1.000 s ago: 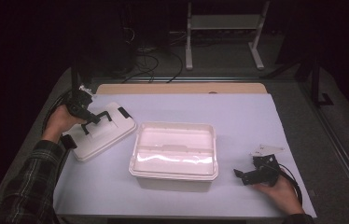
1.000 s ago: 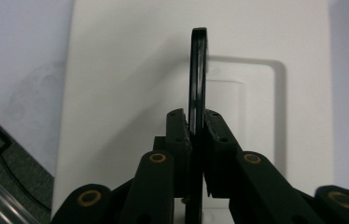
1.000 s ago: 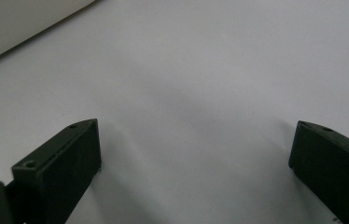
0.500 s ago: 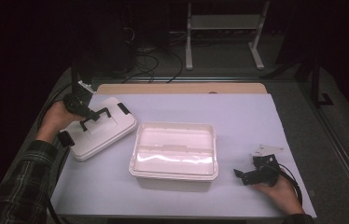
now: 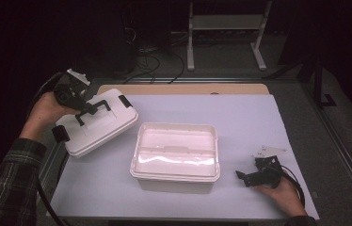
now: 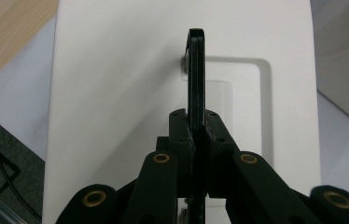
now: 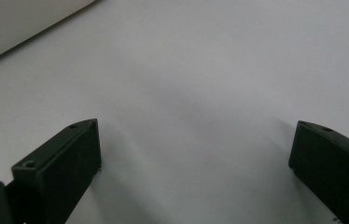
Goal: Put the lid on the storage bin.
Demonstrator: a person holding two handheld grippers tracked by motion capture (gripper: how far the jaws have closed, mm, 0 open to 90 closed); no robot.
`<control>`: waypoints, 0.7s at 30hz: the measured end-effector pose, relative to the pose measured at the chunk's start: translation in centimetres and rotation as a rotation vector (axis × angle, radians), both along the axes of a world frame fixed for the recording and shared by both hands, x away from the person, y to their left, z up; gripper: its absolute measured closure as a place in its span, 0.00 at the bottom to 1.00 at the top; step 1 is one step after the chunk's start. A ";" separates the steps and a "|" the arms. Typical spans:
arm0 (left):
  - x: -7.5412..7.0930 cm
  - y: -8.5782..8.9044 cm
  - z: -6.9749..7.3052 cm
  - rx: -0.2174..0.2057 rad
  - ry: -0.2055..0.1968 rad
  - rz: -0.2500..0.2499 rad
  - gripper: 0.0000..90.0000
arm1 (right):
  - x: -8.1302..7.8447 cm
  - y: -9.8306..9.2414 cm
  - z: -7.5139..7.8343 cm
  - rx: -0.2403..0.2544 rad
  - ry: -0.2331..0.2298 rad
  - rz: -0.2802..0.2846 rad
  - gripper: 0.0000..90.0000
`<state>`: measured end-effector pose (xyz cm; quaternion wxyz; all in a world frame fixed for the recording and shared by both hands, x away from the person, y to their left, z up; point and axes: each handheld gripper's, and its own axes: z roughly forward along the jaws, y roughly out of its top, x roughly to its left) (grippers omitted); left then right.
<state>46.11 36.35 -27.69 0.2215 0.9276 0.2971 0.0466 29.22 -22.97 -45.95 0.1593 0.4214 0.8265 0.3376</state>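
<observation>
Left gripper (image 5: 87,113) clamped on lid (image 5: 96,125) handle (image 6: 196,74), lid tilted, seemingly off the table. Box (image 5: 176,153) open. Right gripper (image 5: 249,178) open, idle. Lid placement remains.

The white lid (image 5: 100,123) with its black handle (image 6: 196,74) hangs tilted off the table, the thin handle pinched edge-on between the left gripper's fingers (image 6: 182,135), black clips at its ends. The open white box (image 5: 176,153) sits flat on the pale cloth, below and to the right of those fingers, just apart from the lid
</observation>
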 end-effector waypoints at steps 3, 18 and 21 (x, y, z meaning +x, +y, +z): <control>-0.4 -0.5 1.0 -0.008 -0.007 -0.024 0.93 | 0.0 0.0 0.0 0.000 0.000 0.000 0.02; -2.4 -3.6 4.0 -0.074 -0.006 -0.165 0.93 | 0.0 0.0 0.0 0.002 0.000 -0.001 0.02; -2.8 -4.4 4.3 -0.091 0.001 -0.201 0.93 | 0.0 0.0 0.0 0.002 0.000 -0.001 0.02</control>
